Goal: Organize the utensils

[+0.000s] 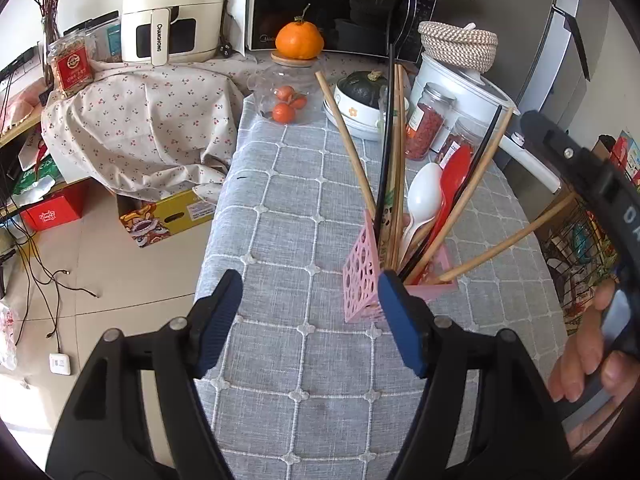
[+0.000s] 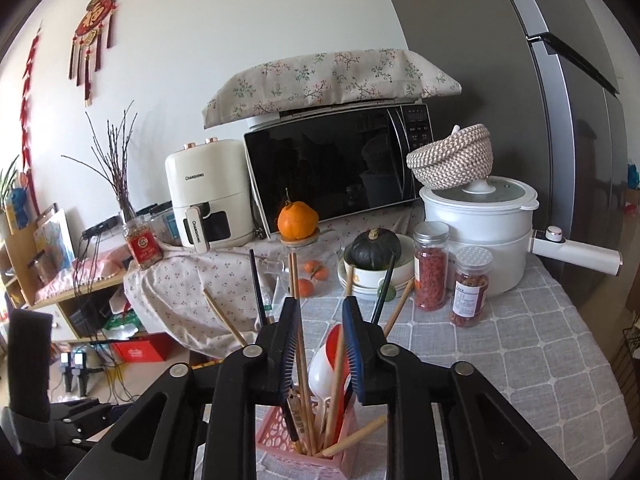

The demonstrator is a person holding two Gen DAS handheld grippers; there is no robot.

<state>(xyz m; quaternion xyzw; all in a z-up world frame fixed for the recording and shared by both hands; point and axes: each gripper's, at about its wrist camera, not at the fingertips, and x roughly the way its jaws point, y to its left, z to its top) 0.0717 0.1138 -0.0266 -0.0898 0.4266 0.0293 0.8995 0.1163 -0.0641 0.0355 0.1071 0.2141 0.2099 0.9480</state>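
A: Where are the utensils?
B: All stand in the pink holder [image 1: 362, 280] on the gray checked tabletop [image 1: 296, 208]: wooden chopsticks [image 1: 348, 140], black chopsticks [image 1: 386, 140], a white spoon [image 1: 422, 196] and a red spoon [image 1: 454, 184]. One paper-sleeved pair in the holder carries print, too small to read.

A: Left tool?
B: The left tool [image 1: 310, 316] is spread wide, nothing between its blue pads; its right pad sits just in front of the holder's near corner.

A: Right tool?
B: The right tool [image 2: 322, 320] hovers directly above the holder, pads parted by a narrow gap. Chopsticks and spoons show through that gap; I cannot tell if a pad touches any.

A: Legible writing?
B: Behind the holder, the cream air fryer [image 1: 174, 12] reads "CHANGHONG" on body and handle. The microwave [image 1: 336, 0] beside it has a logo too blurred to read. A mandarin [image 1: 299, 40] sits on a jar lid before it. Right of the holder, the red-contents jars [image 2: 431, 266] carry labels, unreadable. The red-labelled jar [image 1: 72, 66] left of the fryer is likewise unreadable.
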